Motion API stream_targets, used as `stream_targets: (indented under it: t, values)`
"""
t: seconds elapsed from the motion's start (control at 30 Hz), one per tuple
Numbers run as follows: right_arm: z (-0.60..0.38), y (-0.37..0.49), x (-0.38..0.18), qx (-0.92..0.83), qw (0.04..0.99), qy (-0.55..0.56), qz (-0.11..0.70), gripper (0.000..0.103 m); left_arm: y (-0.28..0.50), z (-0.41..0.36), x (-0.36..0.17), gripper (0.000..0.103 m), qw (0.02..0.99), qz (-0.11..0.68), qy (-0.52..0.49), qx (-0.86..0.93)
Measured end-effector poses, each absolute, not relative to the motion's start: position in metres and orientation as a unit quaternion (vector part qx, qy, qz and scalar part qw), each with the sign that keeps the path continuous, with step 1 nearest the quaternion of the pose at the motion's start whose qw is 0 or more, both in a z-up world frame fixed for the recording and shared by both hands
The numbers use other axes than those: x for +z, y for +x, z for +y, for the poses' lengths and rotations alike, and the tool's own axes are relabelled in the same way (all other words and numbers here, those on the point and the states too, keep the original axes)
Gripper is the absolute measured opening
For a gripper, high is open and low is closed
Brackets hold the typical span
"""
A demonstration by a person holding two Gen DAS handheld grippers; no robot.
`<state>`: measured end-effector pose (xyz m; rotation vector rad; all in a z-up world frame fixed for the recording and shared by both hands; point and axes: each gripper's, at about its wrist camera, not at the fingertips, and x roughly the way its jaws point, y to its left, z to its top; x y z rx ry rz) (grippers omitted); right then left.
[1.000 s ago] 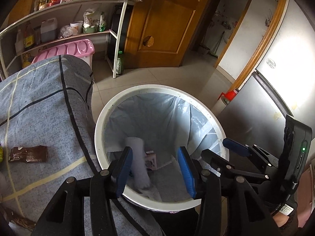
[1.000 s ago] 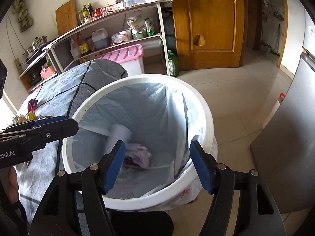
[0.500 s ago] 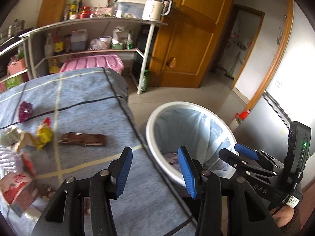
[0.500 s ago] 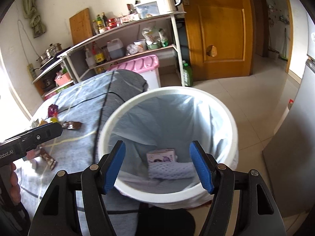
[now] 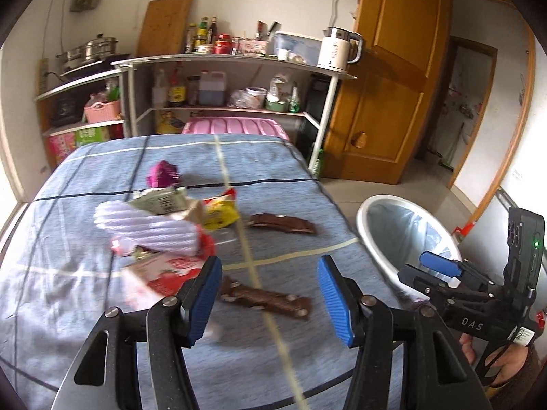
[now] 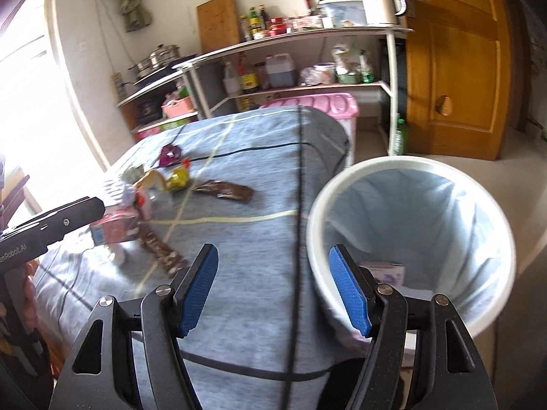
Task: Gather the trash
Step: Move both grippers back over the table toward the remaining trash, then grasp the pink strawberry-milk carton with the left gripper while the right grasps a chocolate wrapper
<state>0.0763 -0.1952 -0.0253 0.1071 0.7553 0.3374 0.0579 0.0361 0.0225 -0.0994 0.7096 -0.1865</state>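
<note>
Cluttered metal shelving (image 5: 236,65) against pale wall — wooden door (image 5: 386,78), tiled floor (image 6: 441,160).

Crumpled wrappers (image 5: 177,225) lie scattered on the table, beside the white lined bin (image 6: 410,239) holding trash.

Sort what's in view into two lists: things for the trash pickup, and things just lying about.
Job:
brown wrapper
second brown wrapper
yellow packet
purple wrapper
red-and-white carton
lined bin

Lying about:
kettle
pink storage box
steamer pot
</note>
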Motion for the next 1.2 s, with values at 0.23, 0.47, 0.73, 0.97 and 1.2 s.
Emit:
stream_targets:
  t: [0.23,0.47,0.73,0.97,1.2]
  values:
    - [-0.146,0.079,-0.035,0.214,0.900,0.011,0.380,0.068,0.043,0.082,0.015,0.062,0.936,0.343,-0.055,-0.051]
    - [-0.104,0.089,-0.047,0.262,0.878,-0.024,0.400,0.068,0.047,0.111,0.001,0.073,0.927,0.363,-0.062,-0.070]
    - [-0.077,0.101,-0.063,0.285,0.859,-0.055,0.422,0.068,0.063,0.120,-0.014,0.073,0.918,0.378,-0.062,-0.099]
    - [-0.064,0.108,-0.068,0.303,0.851,-0.077,0.422,0.068,0.080,0.116,-0.021,0.073,0.914,0.390,-0.047,-0.105]
    - [-0.051,0.117,-0.071,0.312,0.846,-0.094,0.422,0.068,0.092,0.108,-0.030,0.073,0.908,0.403,-0.009,-0.114]
